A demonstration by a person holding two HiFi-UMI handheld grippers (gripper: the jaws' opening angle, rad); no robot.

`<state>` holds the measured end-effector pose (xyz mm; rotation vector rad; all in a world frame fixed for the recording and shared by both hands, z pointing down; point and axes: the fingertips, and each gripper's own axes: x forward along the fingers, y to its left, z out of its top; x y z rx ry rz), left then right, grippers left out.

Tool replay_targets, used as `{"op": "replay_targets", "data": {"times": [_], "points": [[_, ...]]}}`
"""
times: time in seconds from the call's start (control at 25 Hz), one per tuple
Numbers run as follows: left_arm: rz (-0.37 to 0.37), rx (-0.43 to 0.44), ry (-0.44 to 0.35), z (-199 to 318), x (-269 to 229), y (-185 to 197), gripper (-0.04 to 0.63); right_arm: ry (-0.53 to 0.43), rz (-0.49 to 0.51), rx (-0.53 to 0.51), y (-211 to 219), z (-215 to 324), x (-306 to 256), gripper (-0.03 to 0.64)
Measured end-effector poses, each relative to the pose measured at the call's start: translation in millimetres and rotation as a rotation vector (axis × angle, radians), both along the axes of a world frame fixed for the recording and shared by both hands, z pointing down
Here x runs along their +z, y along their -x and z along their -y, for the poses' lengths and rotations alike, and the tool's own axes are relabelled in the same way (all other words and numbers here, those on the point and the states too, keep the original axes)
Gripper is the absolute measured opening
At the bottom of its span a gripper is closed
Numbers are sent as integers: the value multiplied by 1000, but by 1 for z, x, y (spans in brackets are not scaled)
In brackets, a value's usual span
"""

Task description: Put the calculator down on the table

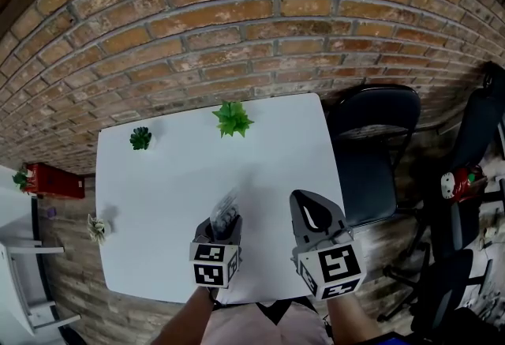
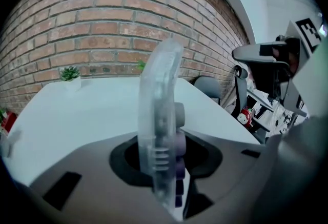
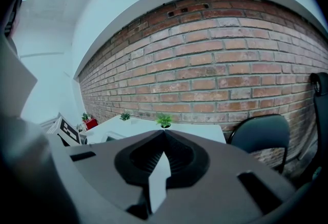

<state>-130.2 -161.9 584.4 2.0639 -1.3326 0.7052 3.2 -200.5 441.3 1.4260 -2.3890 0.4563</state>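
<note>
Left claw grips the clear calculator on edge, purple keys facing right, jaws pressed on both its faces. In head view the calculator sits in the left claw over the near part of the white tabletop; can't tell if it touches. Right claw is closed and empty, just beside the left one. Two small plants stand at the far edge, by the brick wall. Black chair is at the right.
</note>
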Motion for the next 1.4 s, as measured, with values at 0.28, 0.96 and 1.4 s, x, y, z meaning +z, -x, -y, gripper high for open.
{"op": "replay_targets", "data": {"times": [0.28,0.96,1.4], "points": [[16,9,18,3,5,-2,139,7,12,4,-1,3,2,3],[-43,-34,123,16,14,4,140,11,25,3,-5,10,2,3],[-48,-20,142,23,16,8,147,17,34,3,-4,18,2,3]]}}
